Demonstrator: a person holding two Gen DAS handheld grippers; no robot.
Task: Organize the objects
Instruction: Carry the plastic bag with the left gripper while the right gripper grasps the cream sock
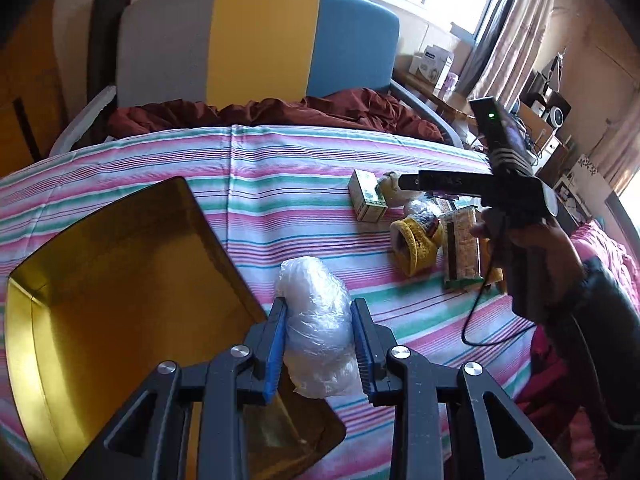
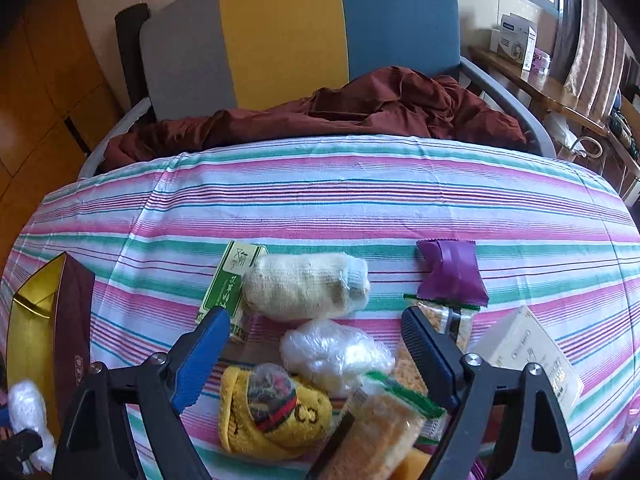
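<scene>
My left gripper [image 1: 319, 316] is shut on a clear plastic-wrapped bundle [image 1: 316, 320] and holds it beside the right edge of a gold-lined box [image 1: 120, 280]. My right gripper [image 2: 316, 328] is open and empty above a pile on the striped cloth: a second plastic bundle [image 2: 336, 350], a yellow knitted pouch [image 2: 276, 412], a cracker packet [image 2: 380, 428], a cream sock roll [image 2: 304, 286], a green tea box [image 2: 232, 280] and a purple sachet [image 2: 452, 272]. The right gripper also shows in the left wrist view [image 1: 412, 182].
A striped cloth [image 2: 320, 200] covers the table. A grey, yellow and blue chair [image 2: 288, 32] with a maroon garment [image 2: 360, 116] stands behind it. A white carton [image 2: 532, 356] lies at the right. A cable [image 1: 480, 312] hangs from the right gripper.
</scene>
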